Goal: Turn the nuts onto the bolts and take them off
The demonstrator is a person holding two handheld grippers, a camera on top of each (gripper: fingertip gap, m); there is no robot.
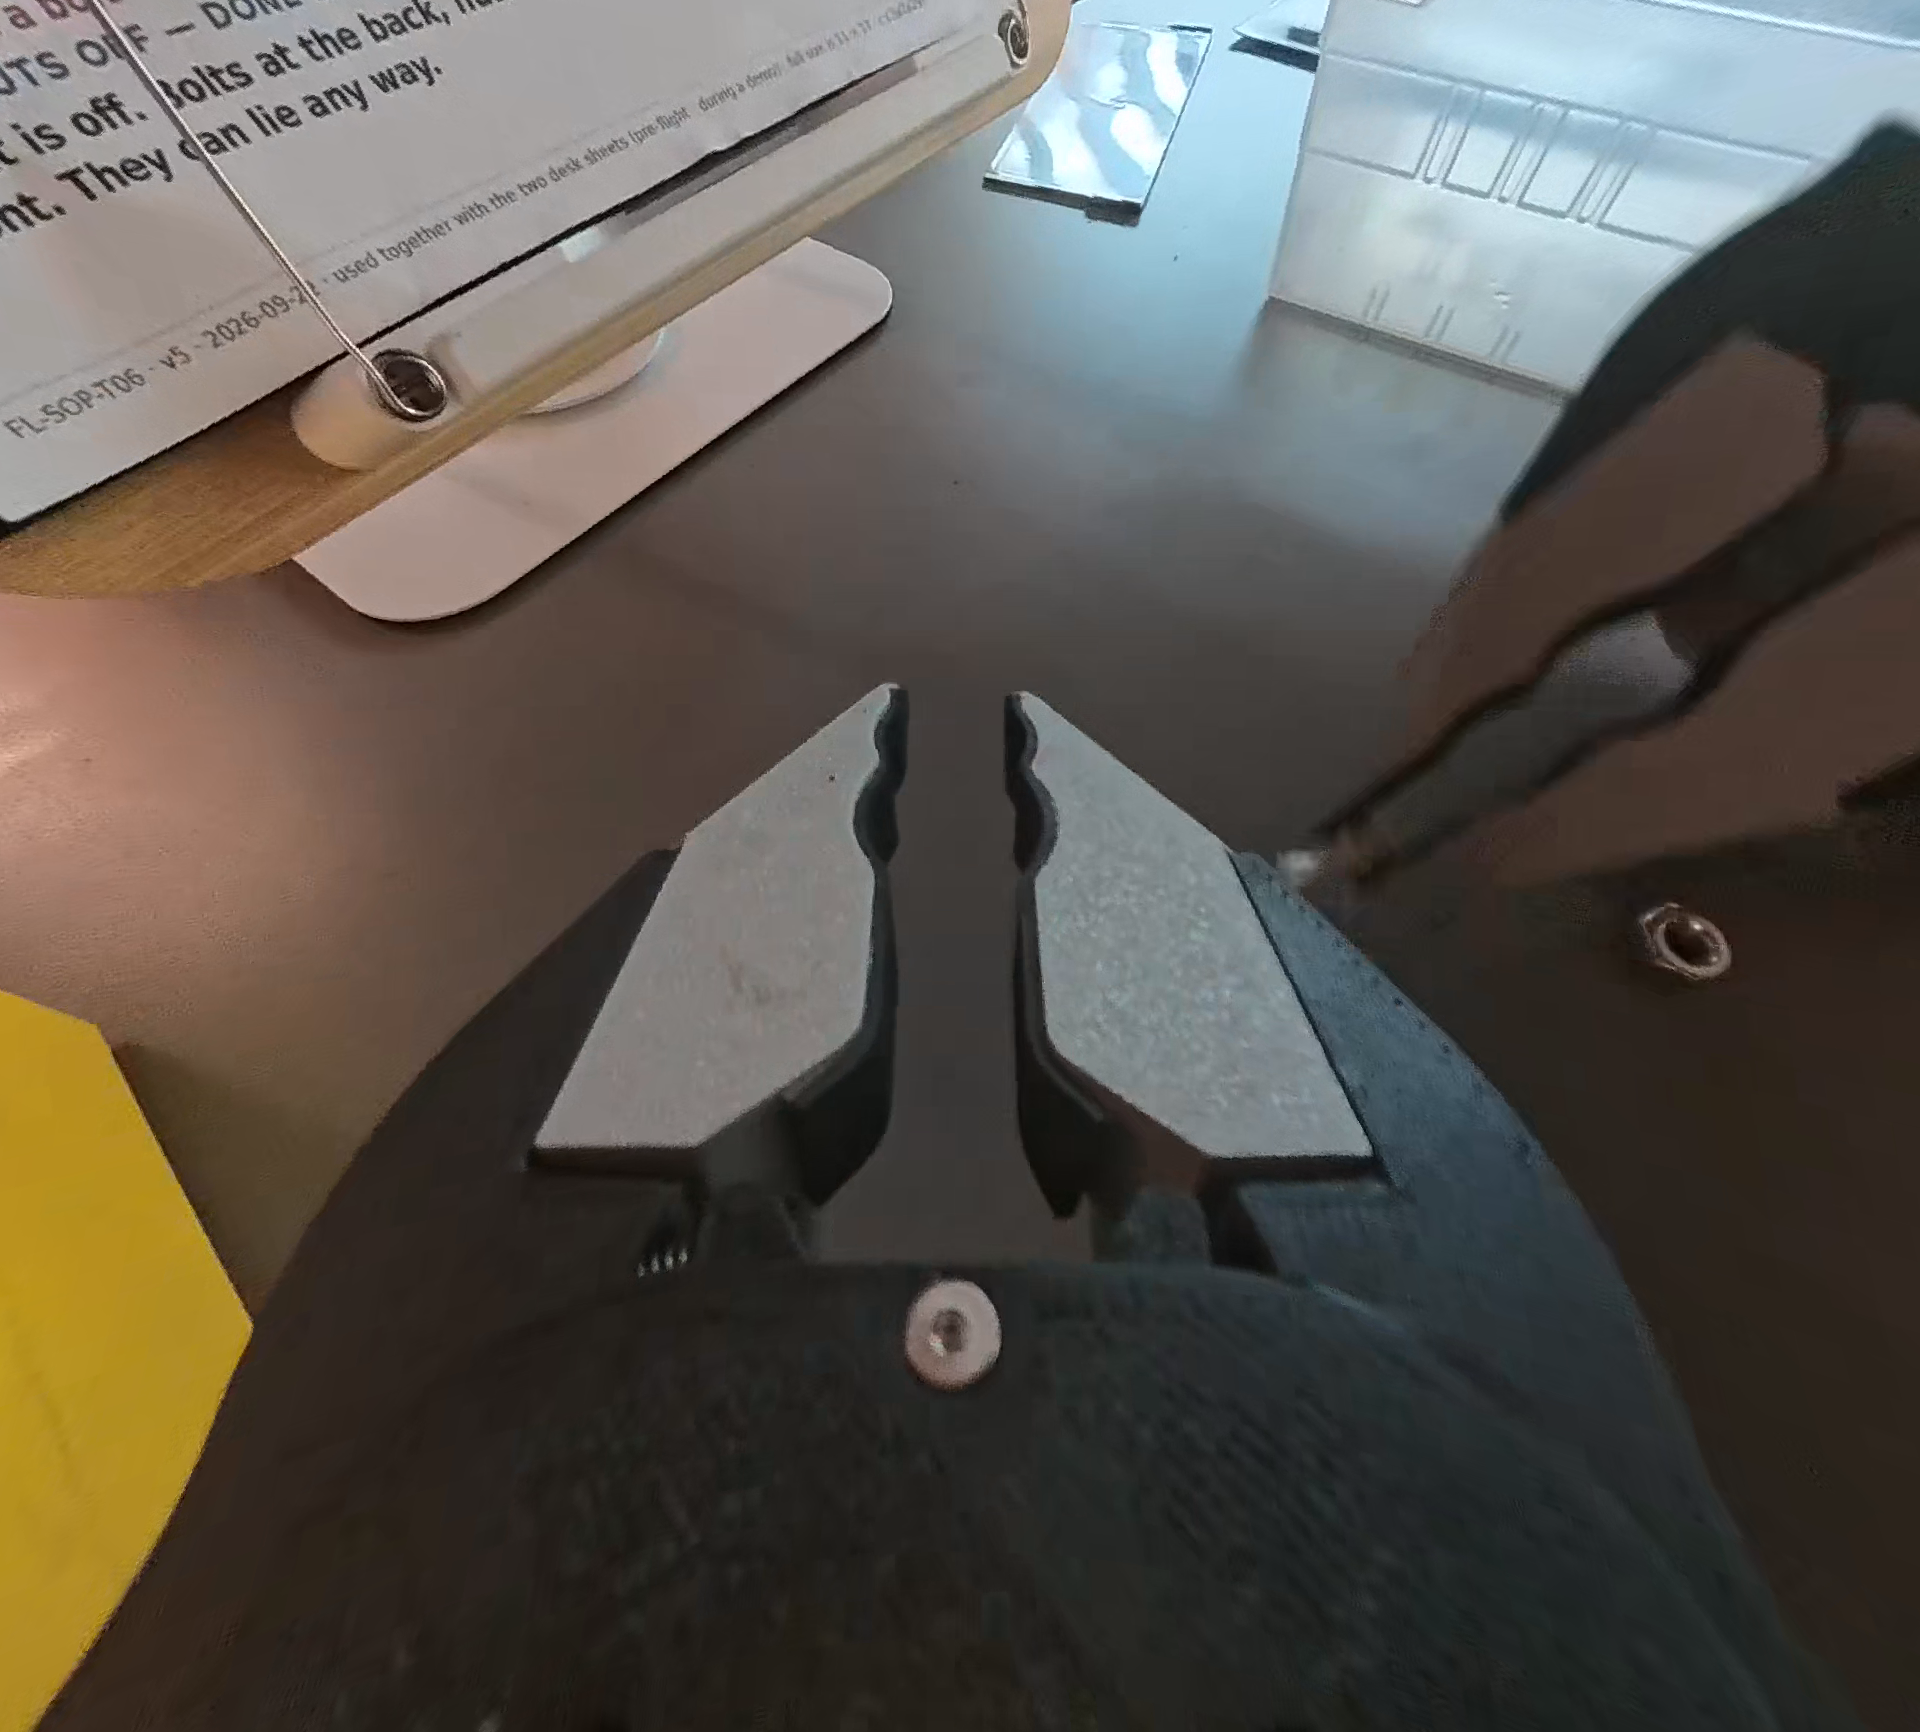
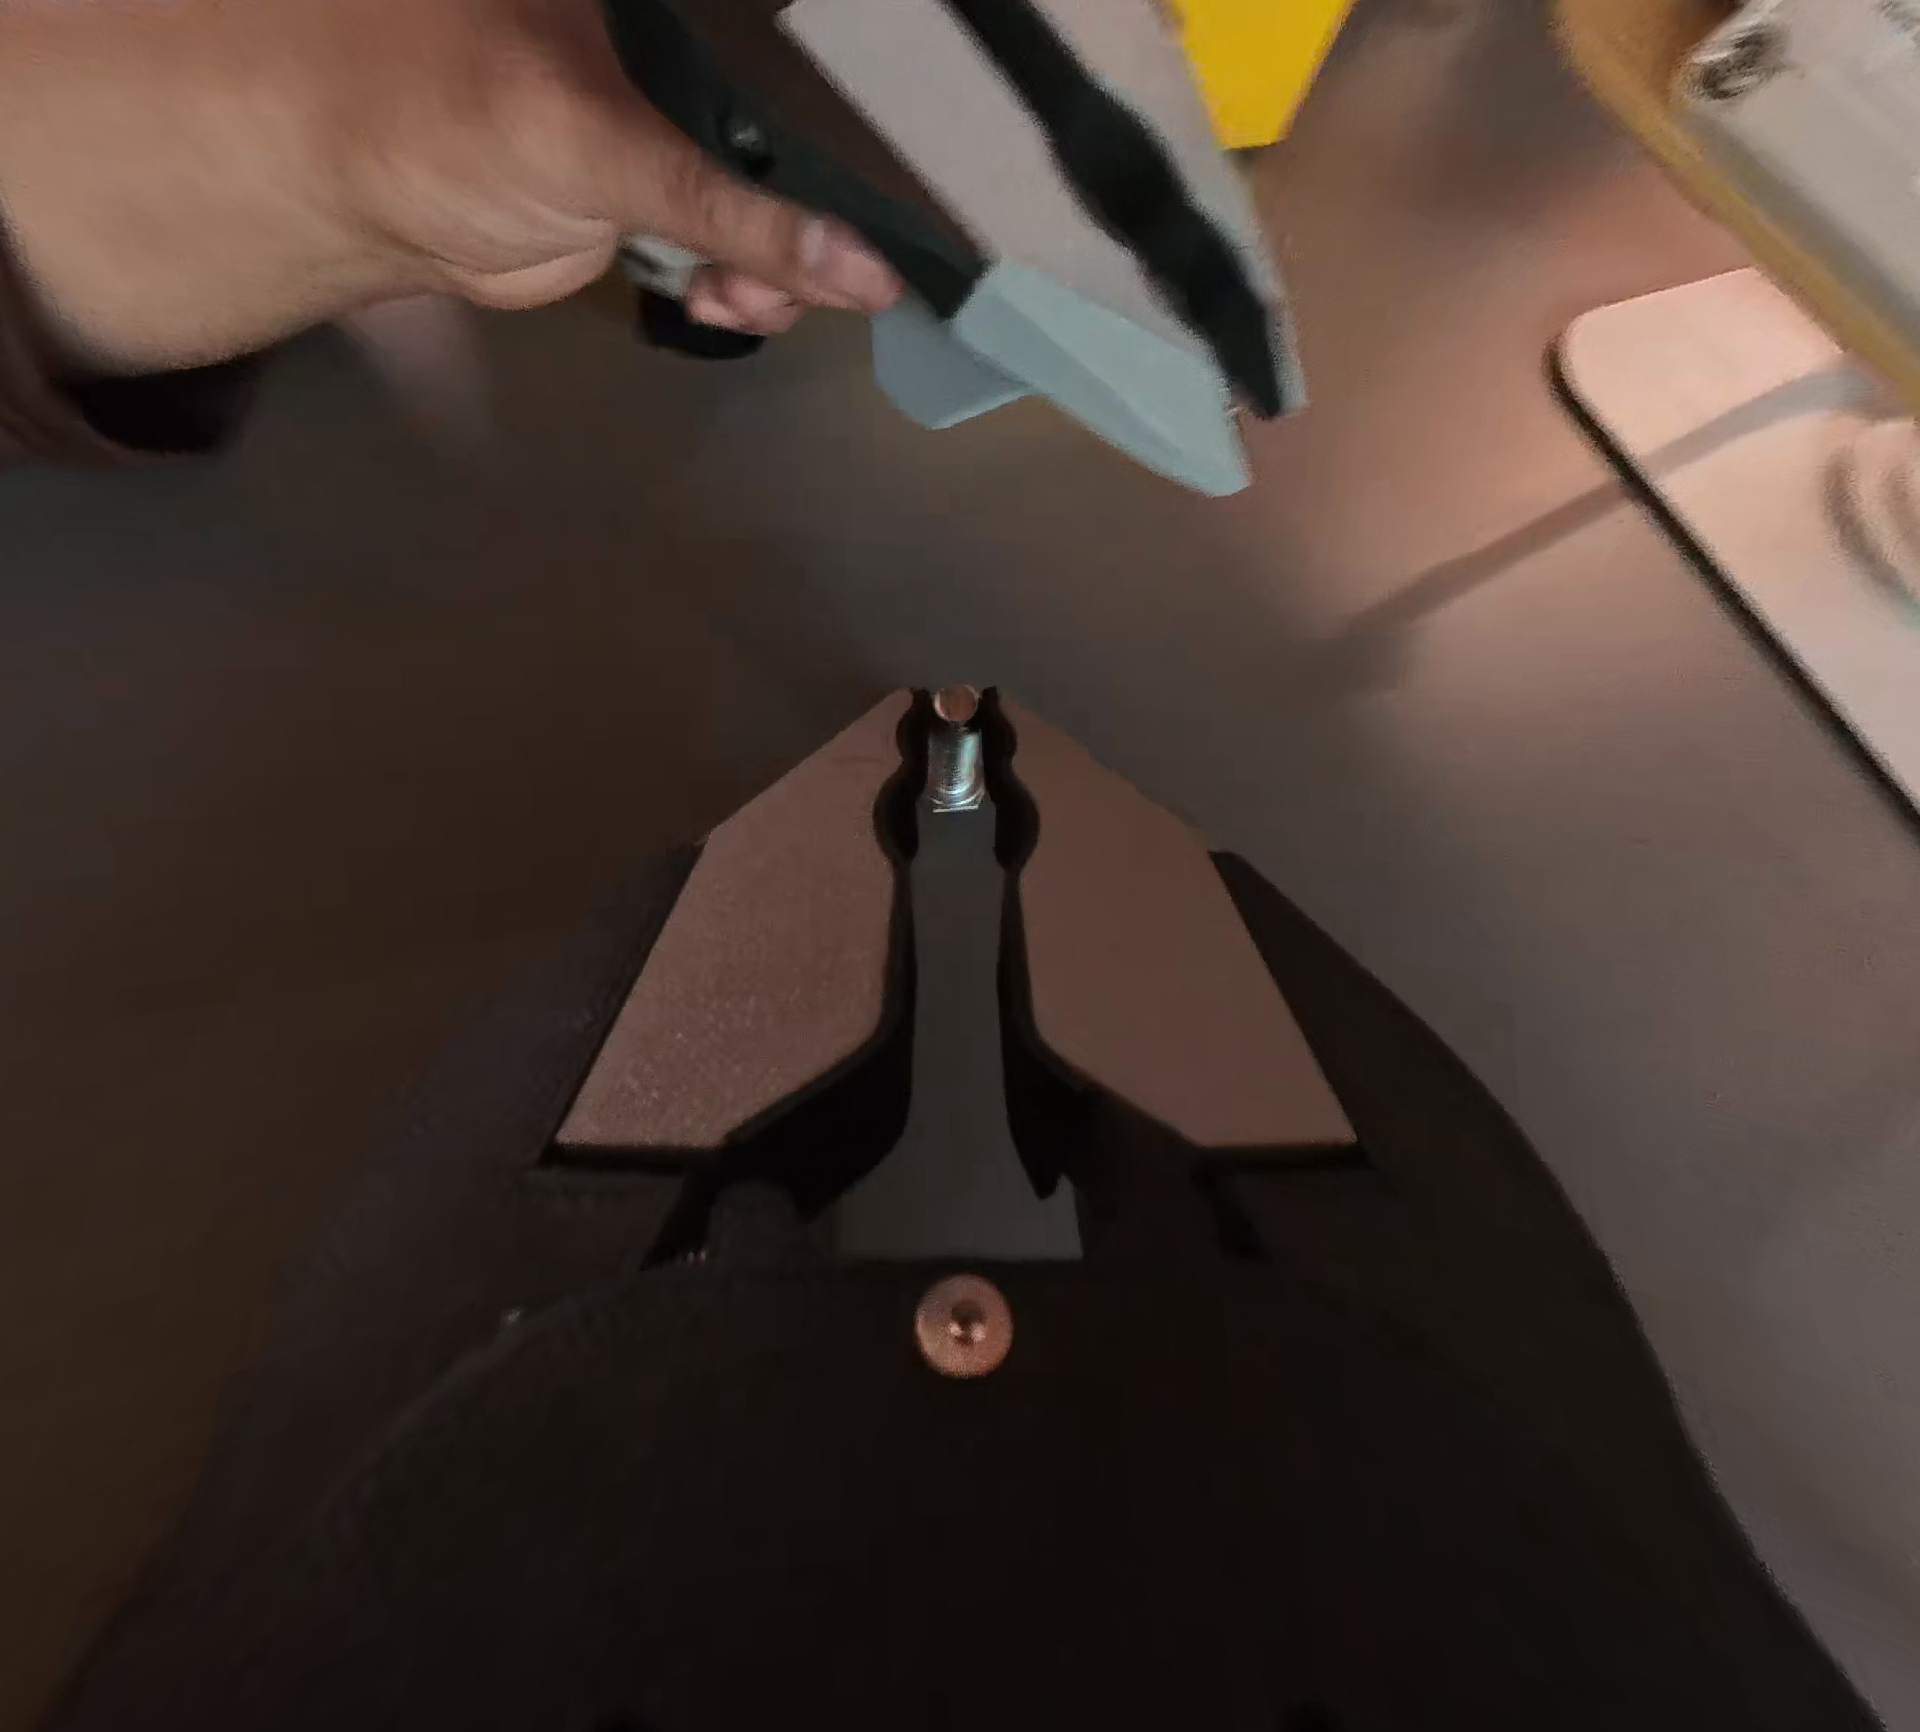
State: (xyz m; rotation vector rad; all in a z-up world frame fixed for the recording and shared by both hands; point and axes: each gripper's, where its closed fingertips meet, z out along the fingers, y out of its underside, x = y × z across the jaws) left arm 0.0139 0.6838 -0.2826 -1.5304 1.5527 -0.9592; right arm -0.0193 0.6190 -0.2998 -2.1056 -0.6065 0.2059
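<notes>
My right gripper (image 2: 954,703) is shut on a small silver bolt (image 2: 954,752); its threaded shaft lies between the fingertips and points forward. In the left wrist view the right gripper (image 1: 1340,835) comes in from the right, low over the dark table, with the bolt's tip (image 1: 1299,863) showing at its end. A loose silver hex nut (image 1: 1683,944) lies on the table just beyond it. My left gripper (image 1: 956,706) is open with a narrow gap and holds nothing. It shows blurred in the right wrist view (image 2: 1247,404), held by a hand (image 2: 416,155).
A wooden stand with a clipped instruction sheet (image 1: 416,124) sits on a white base (image 1: 623,435) at the left. A yellow box (image 1: 94,1319) is at the near left. A white plastic bin (image 1: 1610,103) stands at the back right, and a shiny flat plate (image 1: 1101,113) lies beside it.
</notes>
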